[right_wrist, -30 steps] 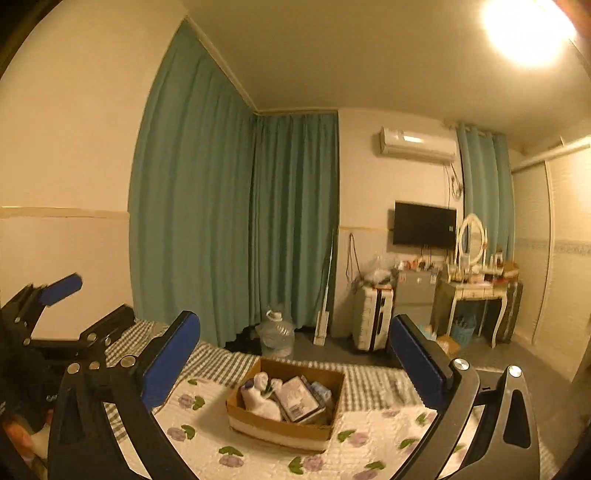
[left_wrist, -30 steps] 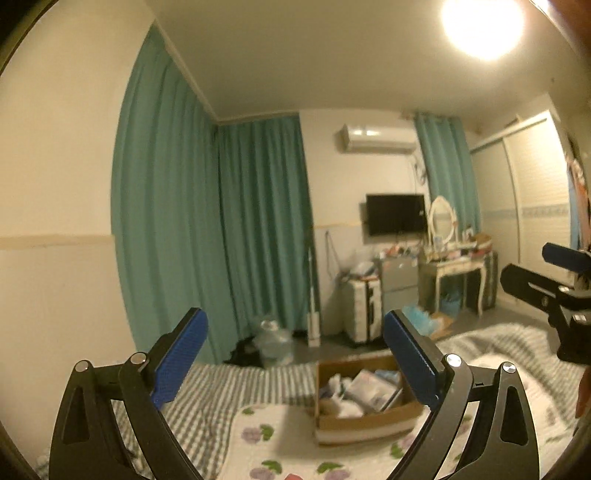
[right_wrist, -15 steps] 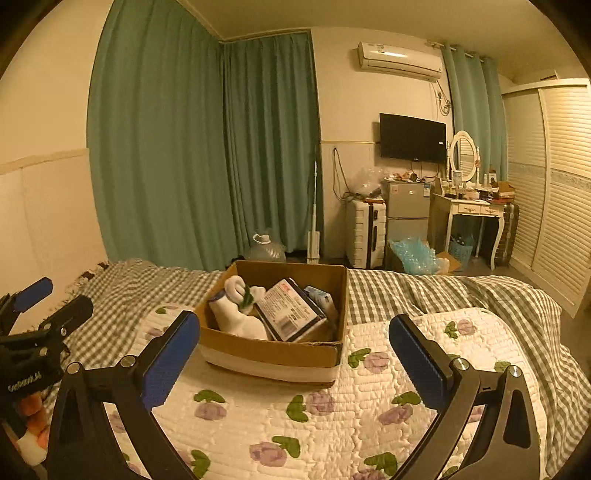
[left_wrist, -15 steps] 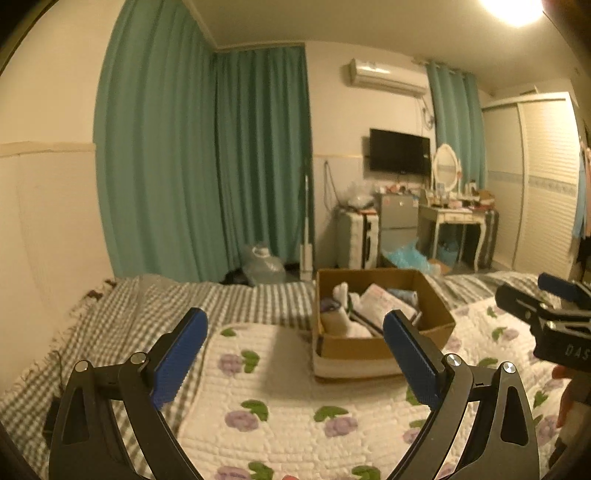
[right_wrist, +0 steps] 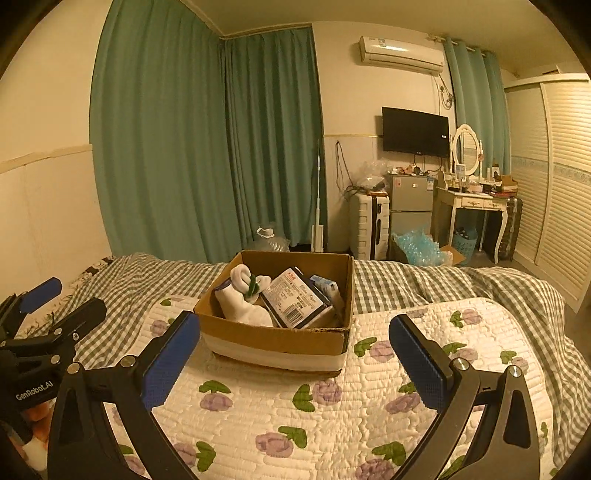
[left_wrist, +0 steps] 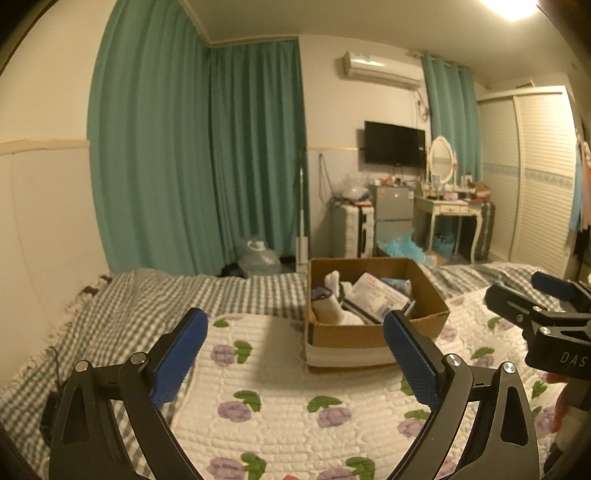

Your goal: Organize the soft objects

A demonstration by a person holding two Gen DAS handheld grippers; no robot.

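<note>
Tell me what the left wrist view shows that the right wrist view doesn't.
Only the left wrist view shows the ceiling light and the right hand-held gripper from the side. Only the right wrist view shows the left hand-held gripper from the side. Both show the cardboard box holding a white soft toy, on the floral quilt.

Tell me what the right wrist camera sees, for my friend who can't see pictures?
An open cardboard box sits on a flowery quilt, holding a white soft toy and packets. The open right gripper points at it.
</note>
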